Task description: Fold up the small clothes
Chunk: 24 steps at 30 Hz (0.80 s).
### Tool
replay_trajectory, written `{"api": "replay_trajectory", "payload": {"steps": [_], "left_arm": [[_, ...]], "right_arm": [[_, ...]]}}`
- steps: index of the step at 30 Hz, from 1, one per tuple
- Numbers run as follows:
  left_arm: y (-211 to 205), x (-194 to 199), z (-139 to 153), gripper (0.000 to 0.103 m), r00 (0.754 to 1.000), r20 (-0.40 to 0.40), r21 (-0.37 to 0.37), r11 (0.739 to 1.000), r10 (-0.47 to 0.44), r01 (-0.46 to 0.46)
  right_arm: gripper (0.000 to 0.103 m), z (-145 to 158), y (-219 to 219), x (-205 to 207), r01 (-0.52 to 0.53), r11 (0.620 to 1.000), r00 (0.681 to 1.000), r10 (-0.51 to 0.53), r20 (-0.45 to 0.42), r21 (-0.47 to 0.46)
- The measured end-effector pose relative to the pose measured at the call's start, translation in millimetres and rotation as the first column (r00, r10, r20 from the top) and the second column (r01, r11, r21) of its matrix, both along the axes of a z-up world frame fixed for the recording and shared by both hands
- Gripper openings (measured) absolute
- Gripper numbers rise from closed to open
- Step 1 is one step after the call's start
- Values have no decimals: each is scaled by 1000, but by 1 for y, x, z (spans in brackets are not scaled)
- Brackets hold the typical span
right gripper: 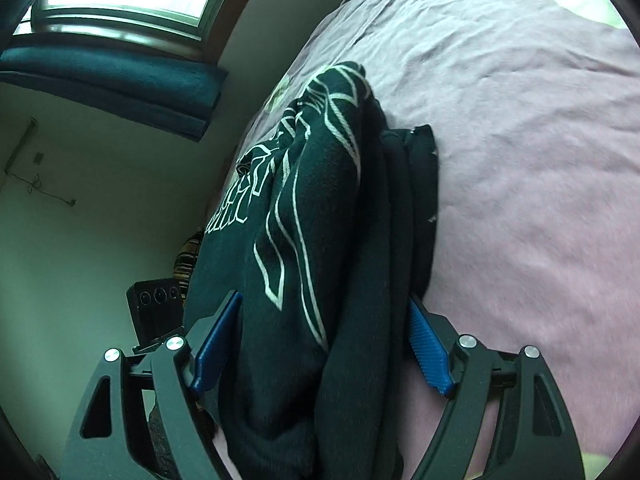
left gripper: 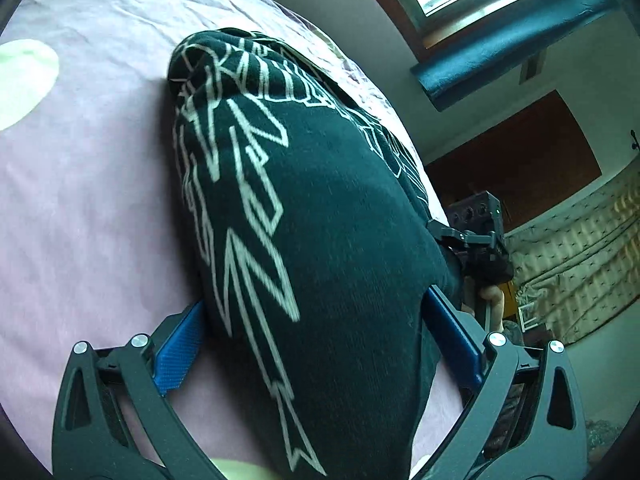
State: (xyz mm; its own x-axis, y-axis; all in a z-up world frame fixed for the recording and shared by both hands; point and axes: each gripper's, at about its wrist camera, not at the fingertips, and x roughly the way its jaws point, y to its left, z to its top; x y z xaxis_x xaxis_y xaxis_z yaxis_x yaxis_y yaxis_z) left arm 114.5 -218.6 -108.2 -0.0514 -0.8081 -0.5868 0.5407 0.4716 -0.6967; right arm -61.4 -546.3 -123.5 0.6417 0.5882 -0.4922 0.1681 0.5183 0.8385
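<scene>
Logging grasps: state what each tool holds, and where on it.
Both hold the dark printed garment: left tool and right tool each clamp a thick bunched fold; which edge is unclear.

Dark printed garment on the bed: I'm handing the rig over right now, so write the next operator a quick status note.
Left gripper: shut on the dark garment, pads on both sides of the bunched cloth.
Right gripper: shut on the same garment, which shows several stacked layers.
The garment sits on the pink bedsheet, near the bed's edge.
Done: it looks partly folded.
Left: lay it flat, finish the fold, release.
</scene>
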Motion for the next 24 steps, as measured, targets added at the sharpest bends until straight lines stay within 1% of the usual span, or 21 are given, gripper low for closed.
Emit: {"api": "replay_trajectory", "payload": {"steps": [3,5,6,8,9,10,12,13,15,17,19,20,21,22,23,24], "left_arm": [[3,4,-2,101,999,-40,-13,1000,-15,14],[10,6,2,101,996,-81,-46,998,27,-31],[15,5,4,101,996,-85,-55,997,40,-44],[25,6,4,101,997,-69,-81,996,41,-46],[27,9,2,101,997,-67,-82,996,42,-47],[28,15,-2,101,995,-82,-69,995,60,-66],[25,24,-6,101,989,-122,-81,992,83,-93],[20,27,-4,101,989,-124,-87,992,75,-87],[9,29,-3,101,992,-106,-72,995,65,-73],[-8,26,-3,101,995,-72,-26,998,61,-63],[-15,25,-5,101,995,-55,-8,997,80,-81],[-15,24,-5,101,995,-53,-9,996,85,-86],[-14,24,-5,98,995,-49,-8,996,87,-88],[-17,23,-3,94,996,-34,5,996,87,-86],[-16,20,-2,92,996,-24,17,996,85,-85],[-15,19,-2,90,996,-17,24,996,85,-85]], "right_arm": [[80,-2,1,8,-22,1000,1000,22,7,20],[79,-2,0,7,-33,999,999,32,16,30],[79,-2,-1,6,-33,999,999,32,21,35],[79,-4,-2,5,-35,998,999,34,36,46],[79,-4,-2,5,-37,998,999,35,37,42],[79,-5,-2,5,-38,999,999,36,37,38],[79,-4,-2,6,-36,999,999,35,37,31],[79,-4,-1,5,-38,999,999,37,34,27],[79,-5,-2,5,-34,999,999,33,33,30],[79,-3,0,6,-30,999,999,30,28,32],[78,-6,-1,7,-23,999,1000,22,19,38],[74,-6,0,8,-26,999,999,25,23,33],[70,-6,2,10,-27,999,999,26,19,20],[59,-6,3,10,-23,1000,1000,23,4,-5],[54,-6,4,10,-22,1000,1000,21,-3,-15],[52,-7,4,7,-19,1000,1000,19,-1,-7]]}}
